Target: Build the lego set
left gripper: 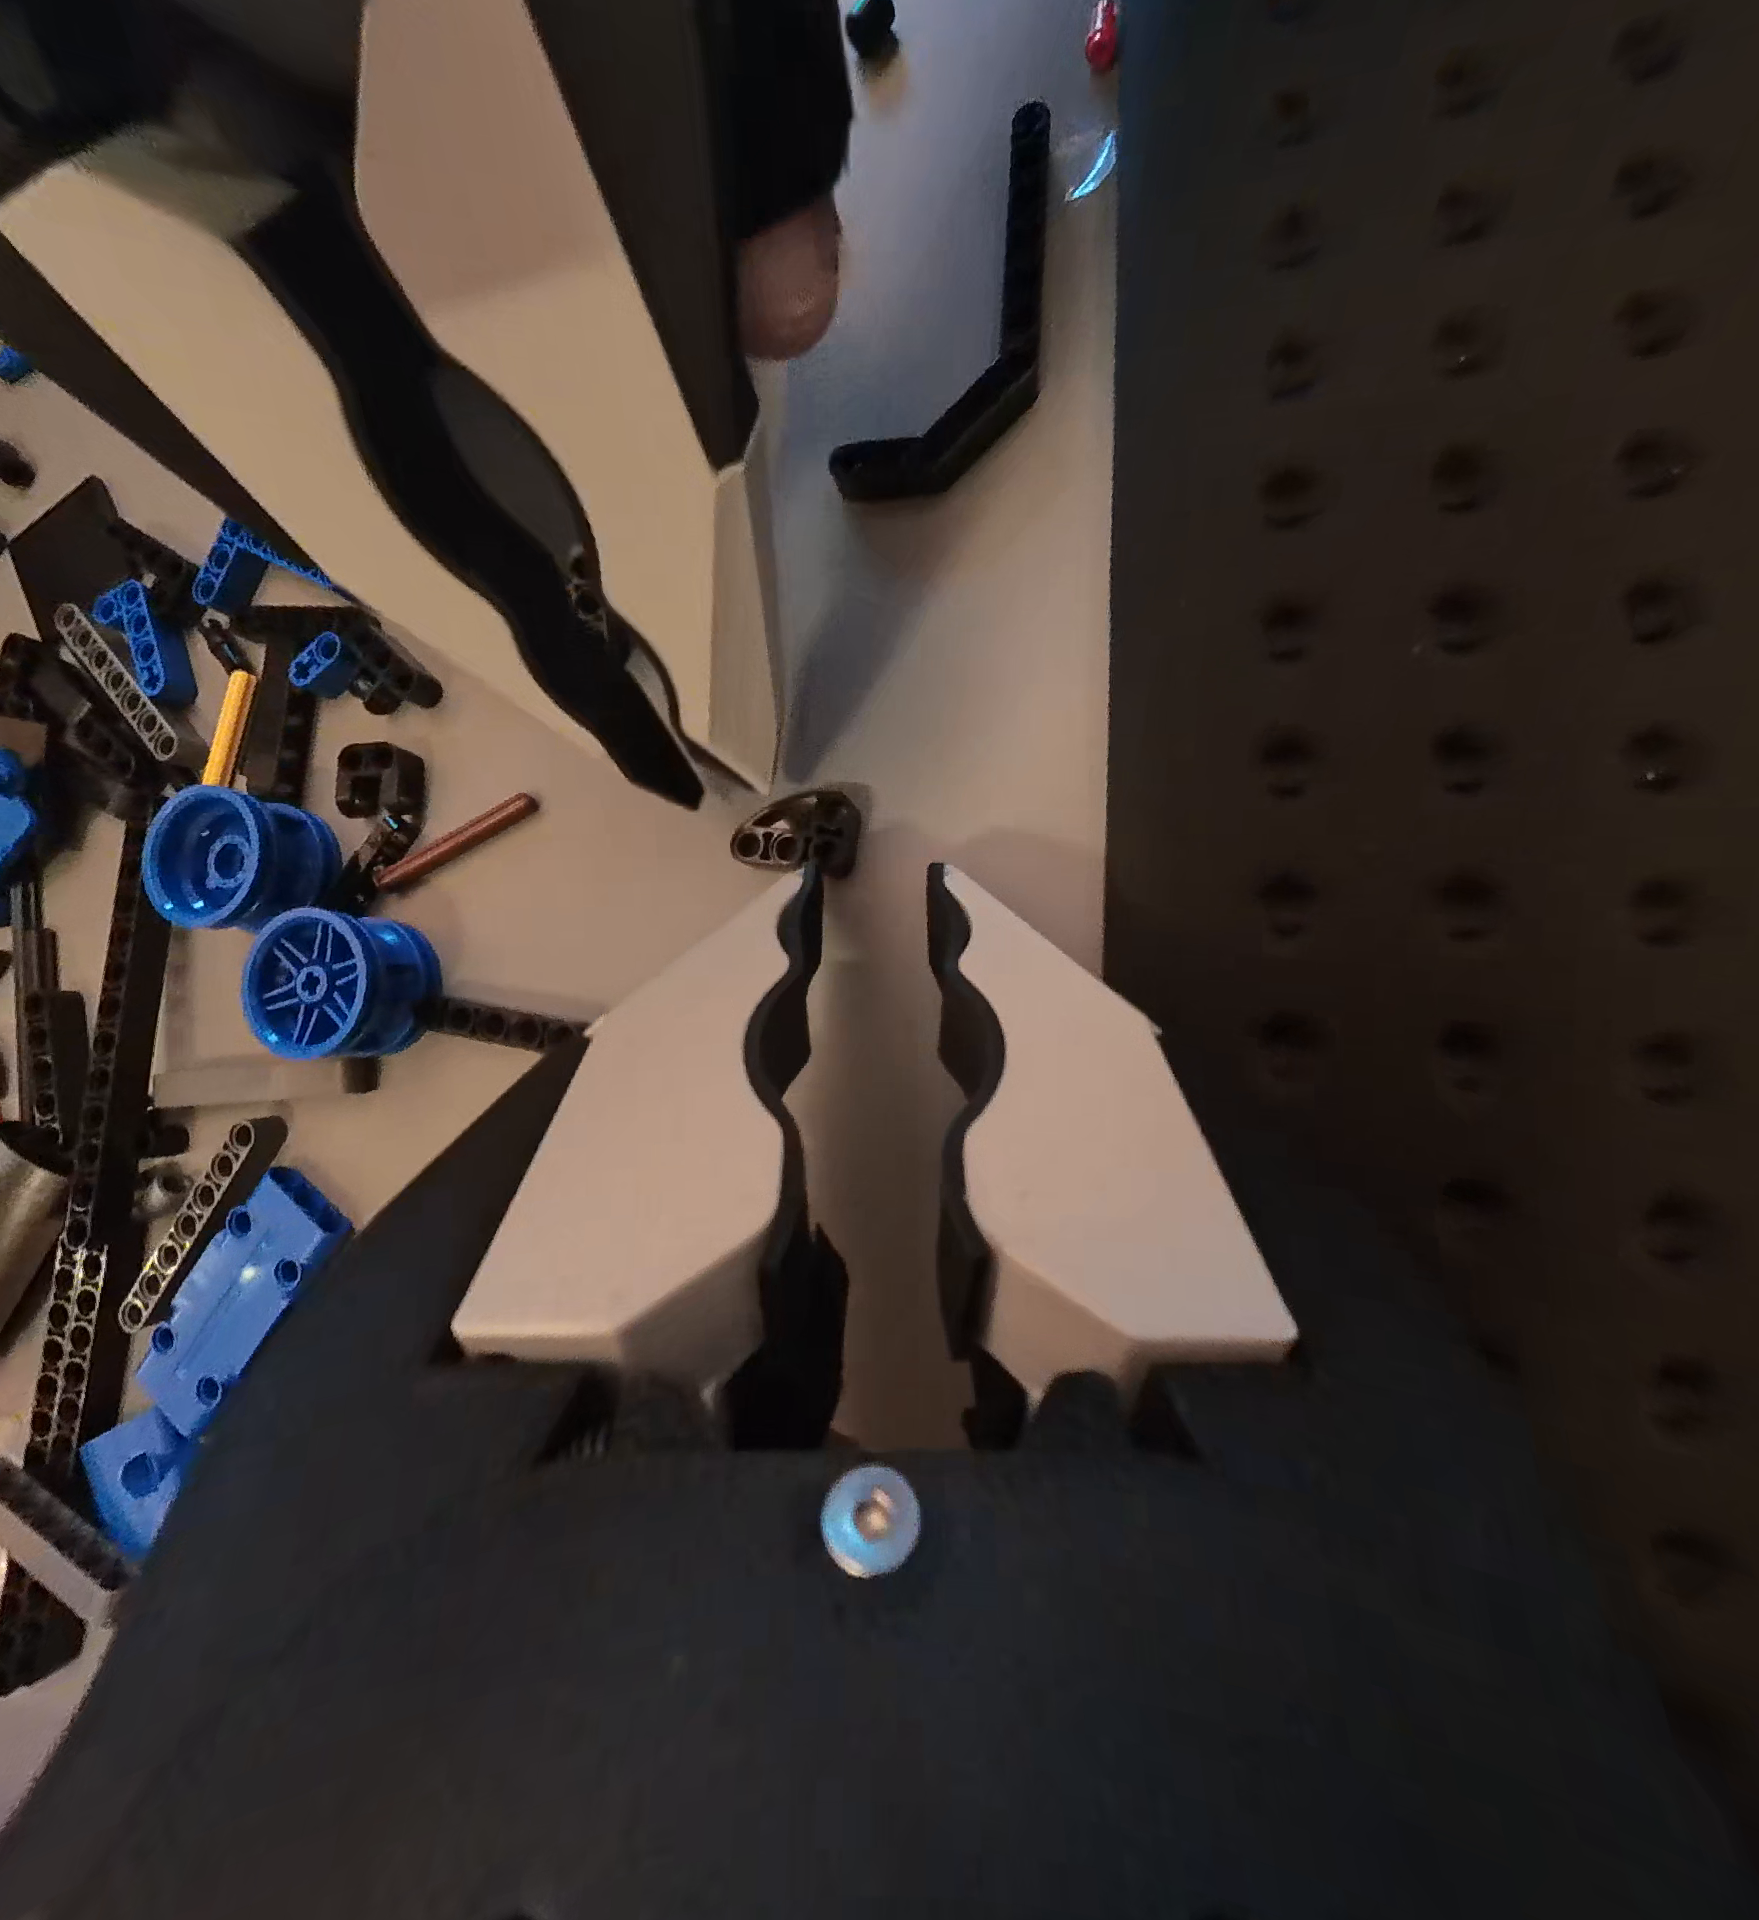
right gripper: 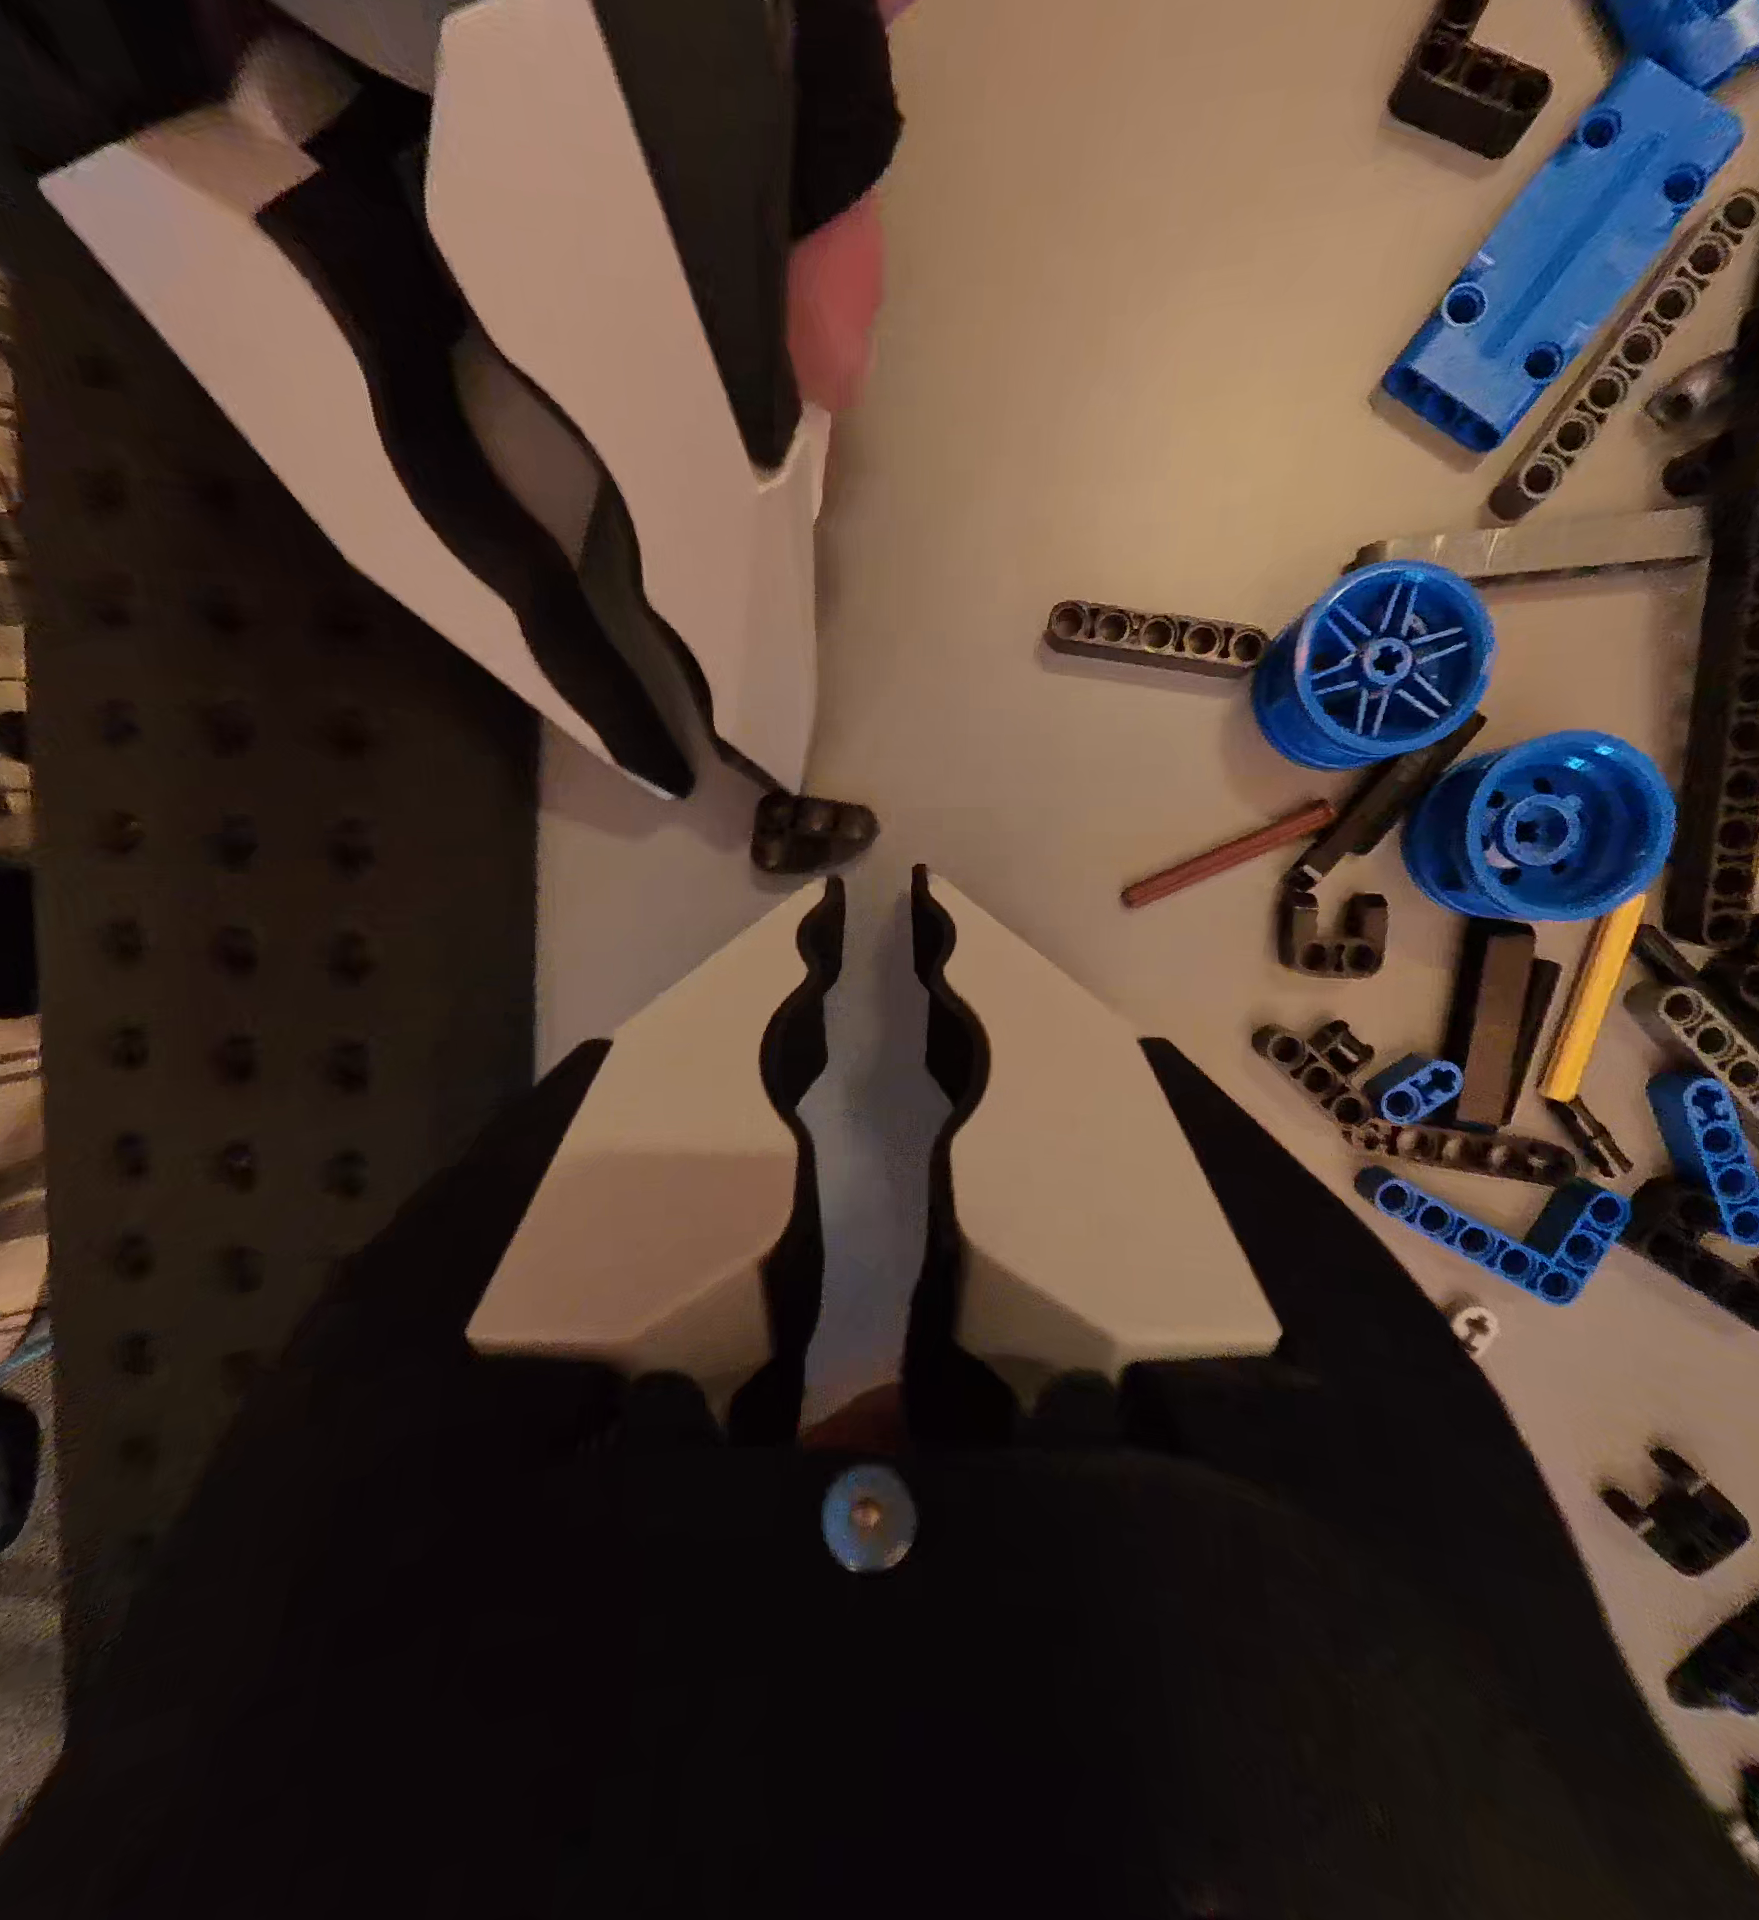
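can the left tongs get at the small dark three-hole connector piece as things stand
Probably yes. The small dark three-hole connector piece lies on bare white table just ahead of the open left tongs; the right tongs' tips crowd its far side.

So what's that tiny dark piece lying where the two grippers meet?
The small dark piece is a rounded, triangle-like plastic connector with round holes through it. It lies flat on the pale table, apart from the parts pile. The left gripper is open, one fingertip at its edge; the right gripper is beside it, slightly open.
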`<action>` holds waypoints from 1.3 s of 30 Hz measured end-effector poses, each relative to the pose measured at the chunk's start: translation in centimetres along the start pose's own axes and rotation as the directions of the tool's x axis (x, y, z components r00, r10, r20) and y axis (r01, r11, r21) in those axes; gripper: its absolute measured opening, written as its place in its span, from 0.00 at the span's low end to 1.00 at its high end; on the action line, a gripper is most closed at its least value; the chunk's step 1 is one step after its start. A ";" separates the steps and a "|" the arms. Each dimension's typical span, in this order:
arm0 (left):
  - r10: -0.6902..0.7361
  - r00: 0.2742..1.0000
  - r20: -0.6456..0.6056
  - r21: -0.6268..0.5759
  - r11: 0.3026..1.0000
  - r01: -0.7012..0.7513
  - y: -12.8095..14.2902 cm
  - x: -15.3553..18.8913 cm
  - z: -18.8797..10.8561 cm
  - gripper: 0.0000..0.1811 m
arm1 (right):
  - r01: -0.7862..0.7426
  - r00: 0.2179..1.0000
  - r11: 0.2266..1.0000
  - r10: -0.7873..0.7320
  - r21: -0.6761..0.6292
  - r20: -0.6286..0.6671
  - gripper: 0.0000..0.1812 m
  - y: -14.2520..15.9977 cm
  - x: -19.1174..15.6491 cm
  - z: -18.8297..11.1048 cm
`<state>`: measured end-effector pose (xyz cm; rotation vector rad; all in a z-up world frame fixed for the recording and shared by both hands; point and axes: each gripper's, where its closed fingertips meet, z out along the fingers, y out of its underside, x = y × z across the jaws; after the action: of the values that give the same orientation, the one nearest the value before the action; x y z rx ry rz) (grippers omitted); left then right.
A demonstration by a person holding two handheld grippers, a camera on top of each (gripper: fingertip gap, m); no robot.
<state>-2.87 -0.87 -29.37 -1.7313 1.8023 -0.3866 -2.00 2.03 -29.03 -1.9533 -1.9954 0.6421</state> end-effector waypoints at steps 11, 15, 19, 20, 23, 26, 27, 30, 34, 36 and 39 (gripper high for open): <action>-0.034 0.999 0.028 0.046 0.998 0.033 0.2 -0.5 -0.2 0.13 | -0.027 1.000 0.997 0.028 0.077 -0.007 0.05 -0.4 0.0 -0.3; -0.064 0.997 0.035 0.069 0.996 0.061 0.7 -0.9 -0.6 0.16 | -0.032 0.999 0.993 0.037 0.115 -0.039 0.06 -0.2 0.2 -1.8; -0.097 0.994 0.054 0.099 0.991 0.092 0.9 -1.9 -0.9 0.16 | 0.015 0.993 0.981 0.009 0.193 -0.121 0.04 -0.2 0.5 -4.7; -0.098 0.993 0.066 0.102 0.991 0.091 1.0 -2.1 -0.9 0.16 | 0.014 0.989 0.978 0.018 0.210 -0.149 0.03 -0.1 0.7 -5.5; -0.092 0.991 0.093 0.108 0.991 0.082 1.1 -2.6 -0.8 0.16 | 0.007 0.969 0.959 0.063 0.282 -0.239 0.00 0.7 1.8 -8.8; -0.092 0.988 0.127 0.131 0.988 0.076 0.8 -3.2 -0.9 0.16 | -0.029 0.932 0.951 0.137 0.308 -0.335 0.00 3.2 3.2 -11.9; -0.096 0.986 0.136 0.146 0.986 0.076 0.6 -3.4 -1.0 0.16 | -0.043 0.917 0.952 0.157 0.303 -0.365 0.00 4.4 3.6 -12.9; -0.107 0.981 0.165 0.163 0.983 0.080 0.6 -4.1 -1.3 0.16 | -0.105 0.858 0.958 0.223 0.266 -0.463 0.00 8.8 5.2 -15.4; -0.112 0.979 0.169 0.150 0.985 0.087 0.9 -4.3 -1.0 0.15 | -0.177 0.836 0.959 0.265 0.221 -0.481 0.02 13.2 5.8 -16.3; -0.102 0.979 0.177 0.135 0.988 0.079 1.1 -4.3 -0.8 0.15 | -0.210 0.833 0.960 0.274 0.183 -0.481 0.03 14.9 6.2 -15.9; -0.098 0.979 0.180 0.133 0.988 0.074 1.1 -4.3 -0.7 0.15 | -0.240 0.846 0.962 0.273 0.131 -0.457 0.04 16.5 6.2 -14.6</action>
<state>-4.33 3.31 -28.55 -1.7023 1.5424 -0.3532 19.15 9.79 -25.26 -2.1031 -1.4139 0.2430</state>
